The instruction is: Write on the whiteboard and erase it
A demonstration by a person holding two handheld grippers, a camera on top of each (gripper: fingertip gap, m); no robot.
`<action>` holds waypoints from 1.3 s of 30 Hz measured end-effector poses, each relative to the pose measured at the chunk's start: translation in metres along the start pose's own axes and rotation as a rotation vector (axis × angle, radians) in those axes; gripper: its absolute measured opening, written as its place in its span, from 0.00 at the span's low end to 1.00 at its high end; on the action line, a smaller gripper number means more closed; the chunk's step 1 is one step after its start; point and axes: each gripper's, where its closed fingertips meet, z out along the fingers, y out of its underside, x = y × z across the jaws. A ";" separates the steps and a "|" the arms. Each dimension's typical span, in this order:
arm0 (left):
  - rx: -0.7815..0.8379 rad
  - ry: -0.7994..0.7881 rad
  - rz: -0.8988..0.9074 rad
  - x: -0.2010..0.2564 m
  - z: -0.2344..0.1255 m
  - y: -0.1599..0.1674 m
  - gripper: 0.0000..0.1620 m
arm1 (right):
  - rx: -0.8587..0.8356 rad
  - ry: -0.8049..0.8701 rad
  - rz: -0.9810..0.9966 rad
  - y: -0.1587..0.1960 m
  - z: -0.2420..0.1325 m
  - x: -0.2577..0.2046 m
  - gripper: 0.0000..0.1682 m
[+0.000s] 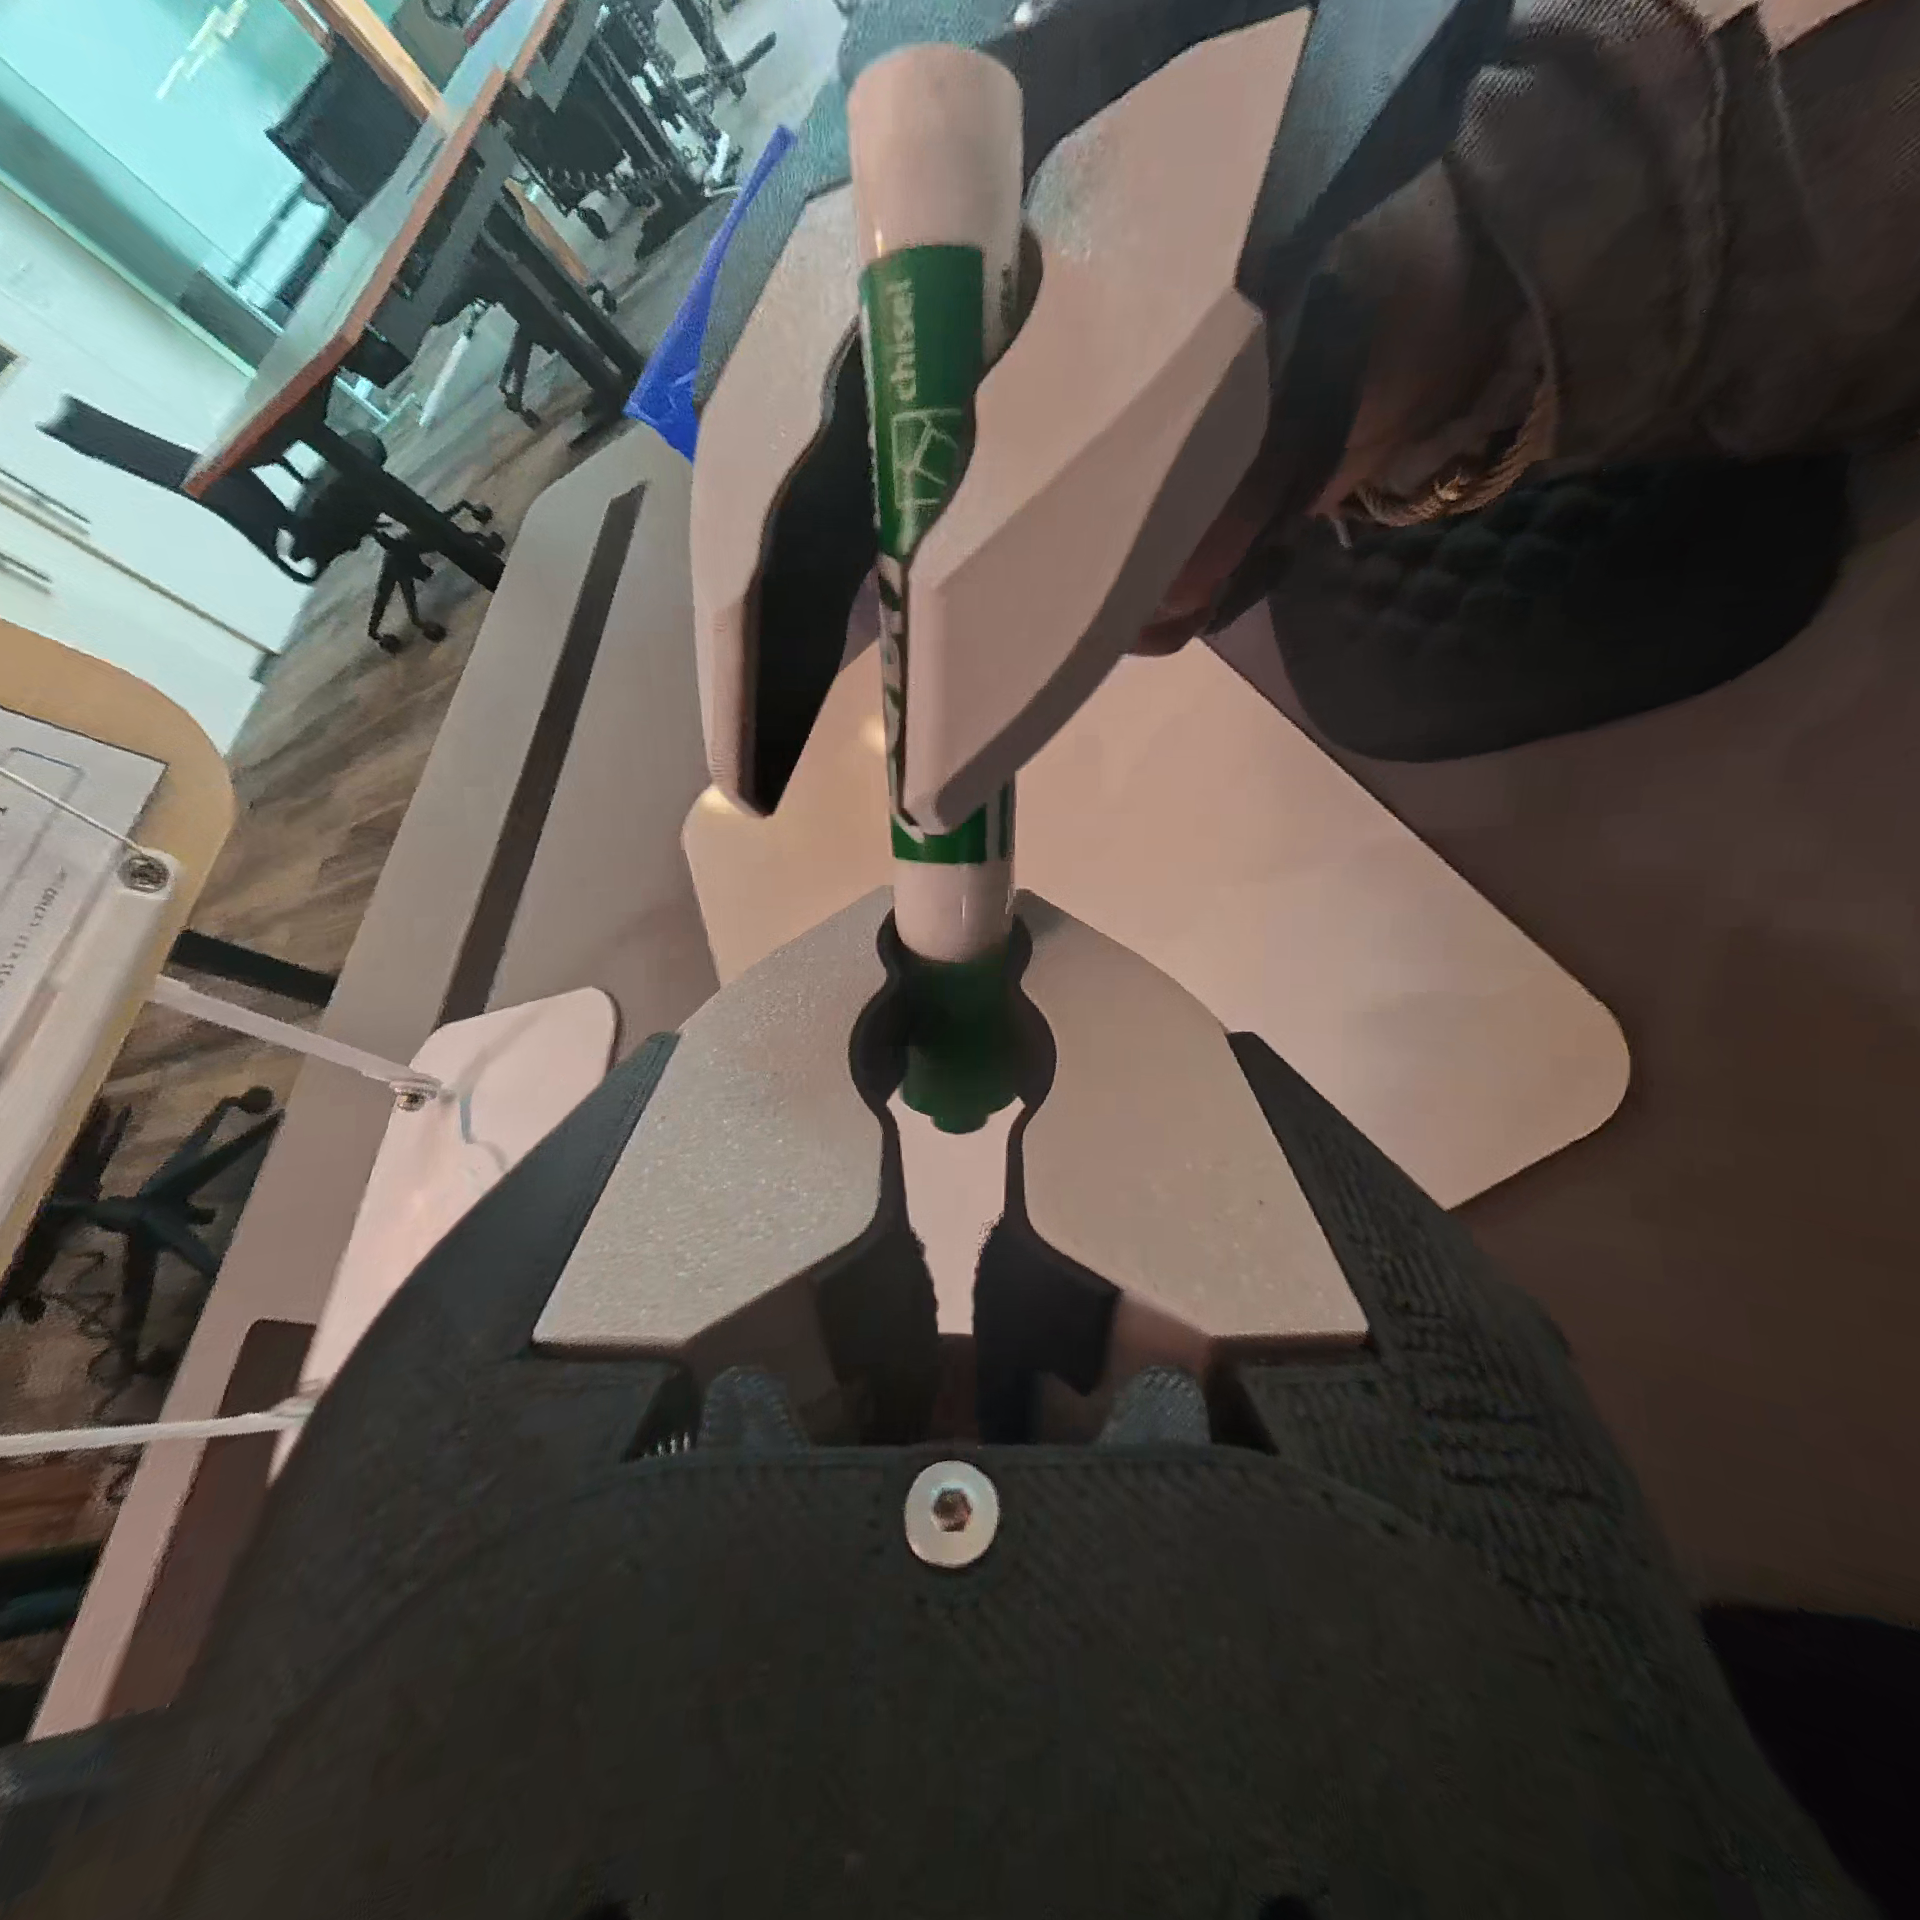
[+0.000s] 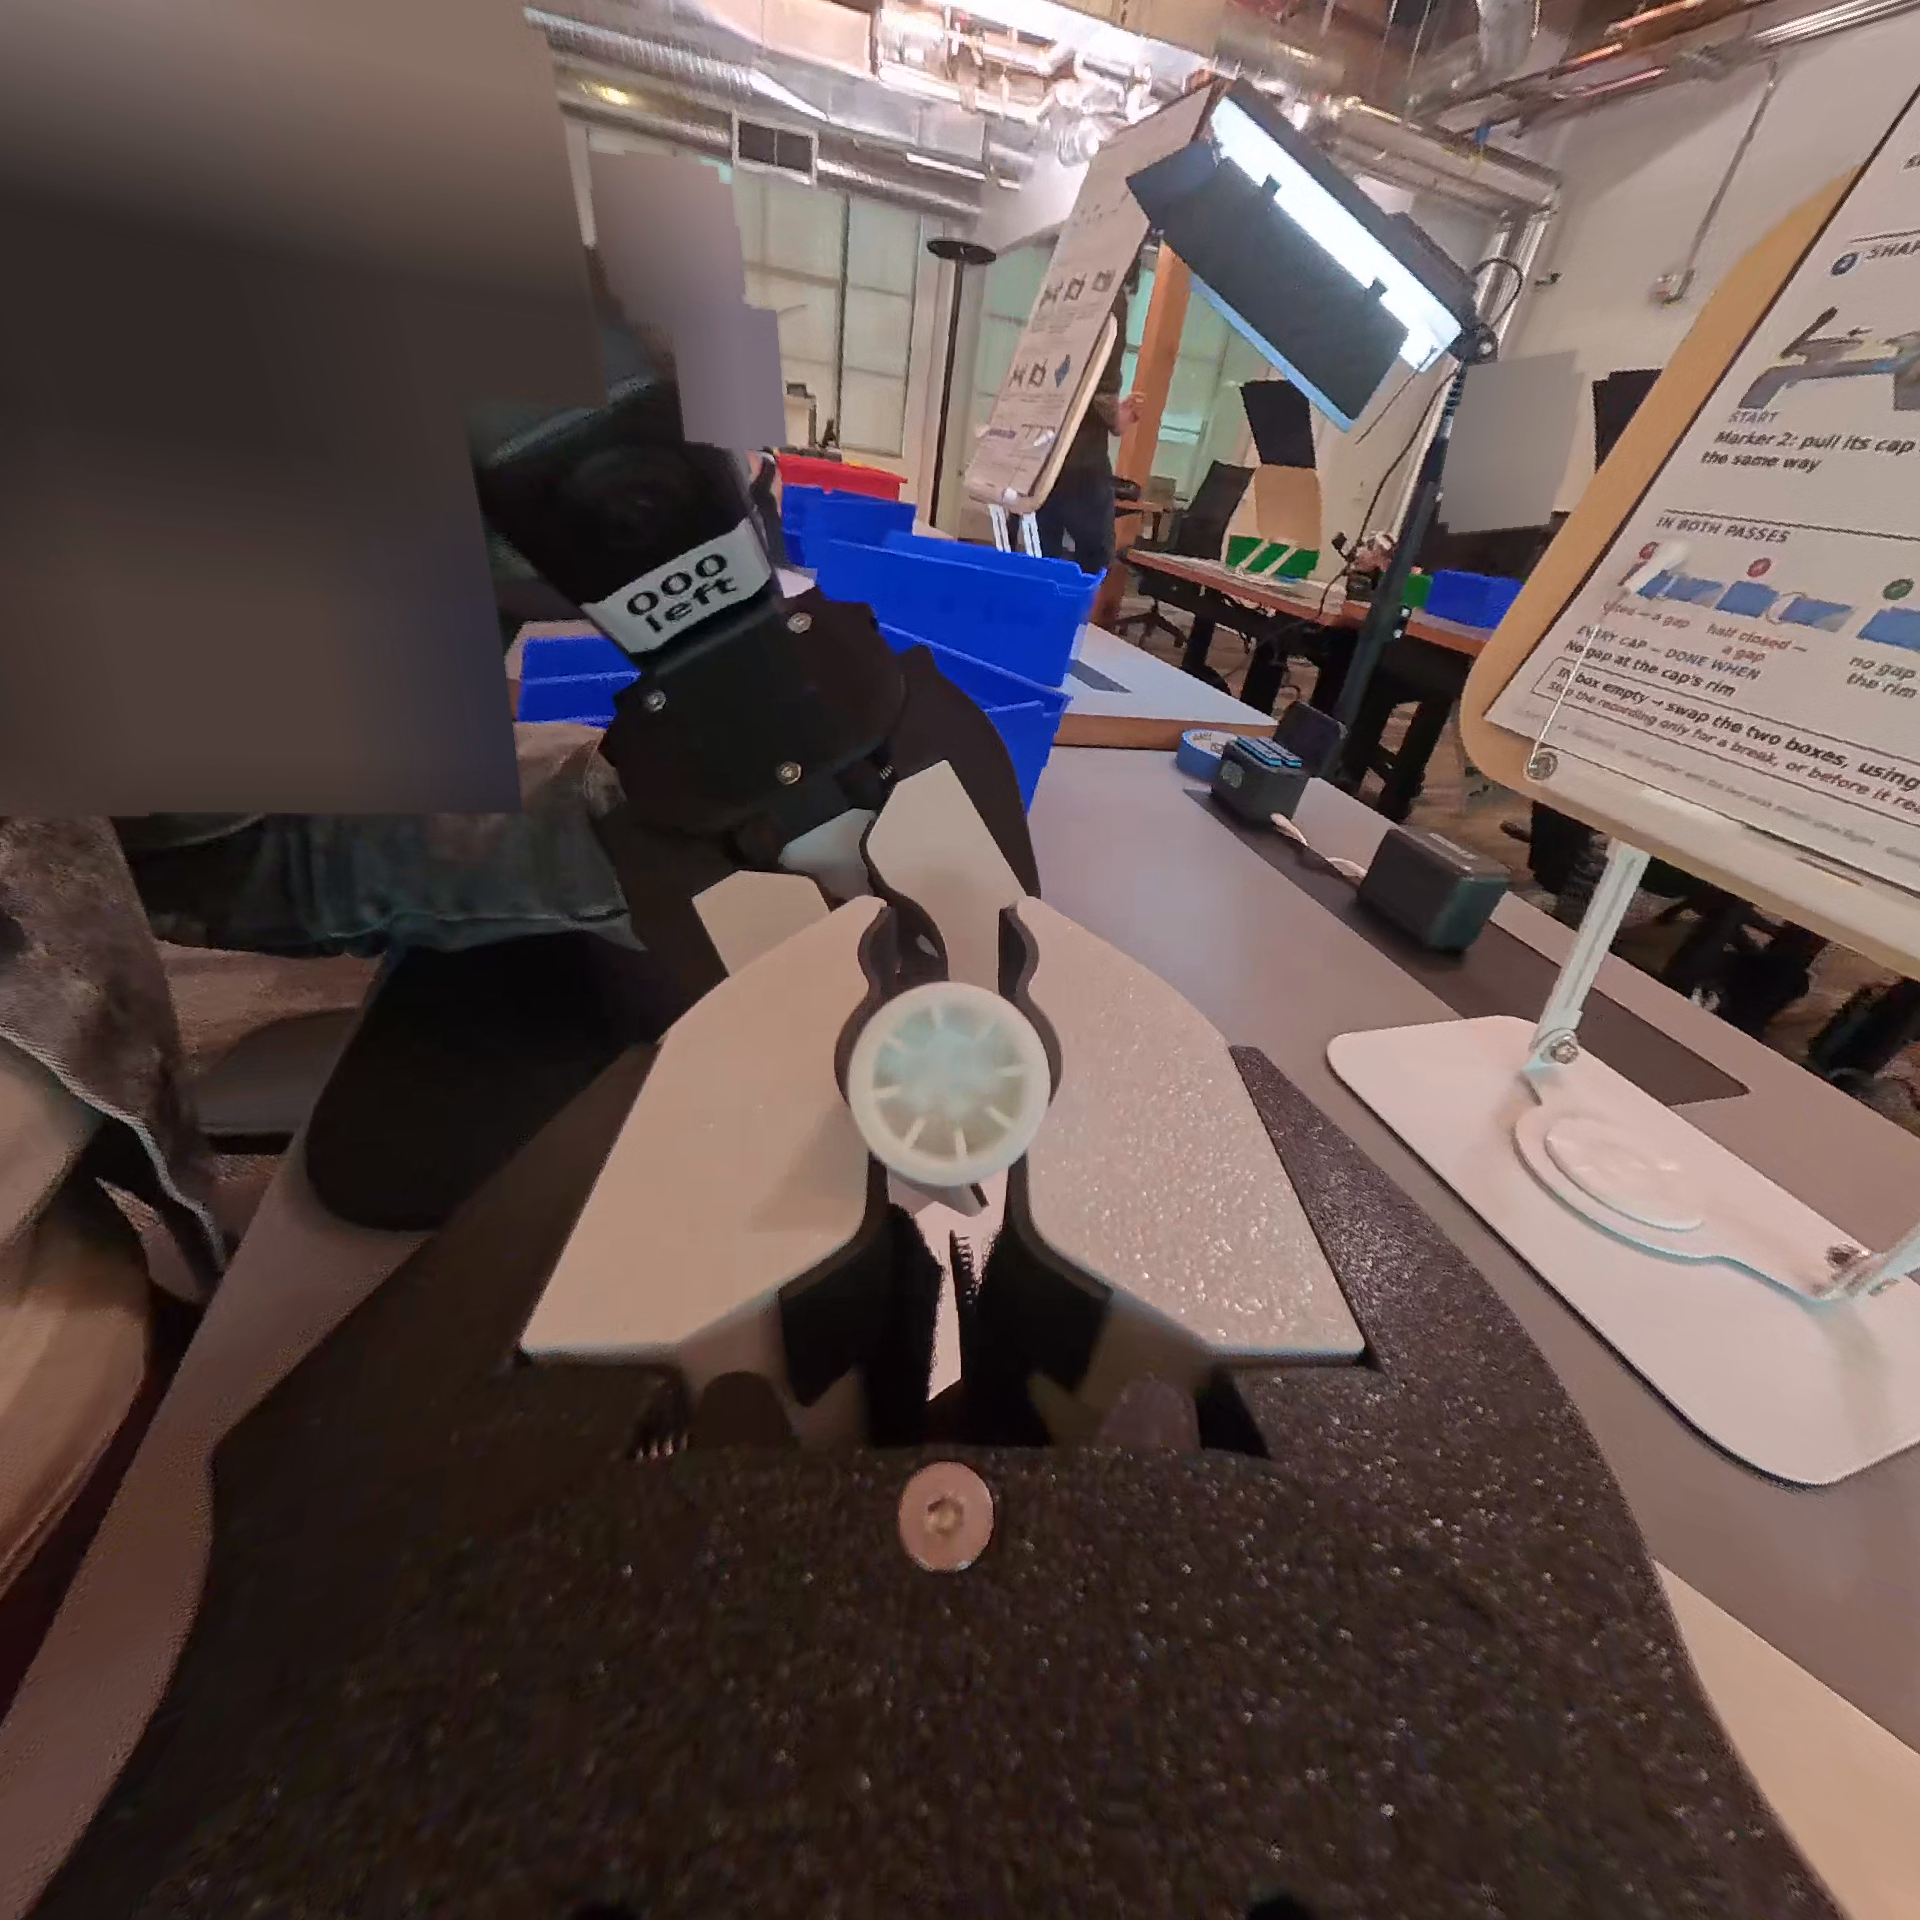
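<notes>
- The left gripper (image 1: 951, 997) is clamped on the green cap (image 1: 951, 1039) of the marker (image 1: 925, 416), the cap seated in the round notch between its jaws
- The right gripper (image 1: 842, 805) is closed on the white barrel just beyond, so the marker is held in the air between the two tools, above the grey table (image 2: 1195, 935)
- I judge this to be the uncapping step. A pull off the marker's axis could jam the cap or twist the barrel out of the right tool's hold
- A sudden release could jerk the tools apart and drop the cap, or swing the bare tip into a sleeve
- No whiteboard can be picked out in either view, so writing has yet to begin
- The marker's green wrap carries white print and a small drawing
- A white band (image 2: 681, 597) on the left tool bears black characters
- Farther right, an instruction board (image 2: 1714, 520) on a white stand shows printed text and diagrams
- Blue bins (image 2: 956, 603) farther back show no label
</notes>
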 end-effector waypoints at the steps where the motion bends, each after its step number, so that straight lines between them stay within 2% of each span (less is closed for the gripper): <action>1: 0.006 0.019 -0.020 0.002 0.000 0.000 0.08 | -0.005 0.004 -0.004 0.000 0.000 -0.001 0.12; 6: -0.019 0.006 0.050 0.003 0.000 0.003 0.09 | -0.007 0.026 -0.009 -0.005 -0.007 -0.003 0.12; 16: -0.021 0.028 0.046 0.015 0.007 0.002 0.09 | -0.047 0.073 -0.026 0.003 -0.016 -0.011 0.12; 34: 0.185 0.110 -0.077 0.025 -0.011 -0.029 0.09 | -0.034 0.084 -0.073 -0.024 -0.021 -0.028 0.12; 37: 0.224 0.175 -0.138 0.031 -0.015 -0.036 0.09 | -0.034 0.067 -0.064 -0.028 -0.023 -0.033 0.11; 39: 0.252 0.301 -0.218 0.043 -0.019 -0.038 0.09 | -0.043 0.034 -0.060 -0.029 -0.023 -0.039 0.11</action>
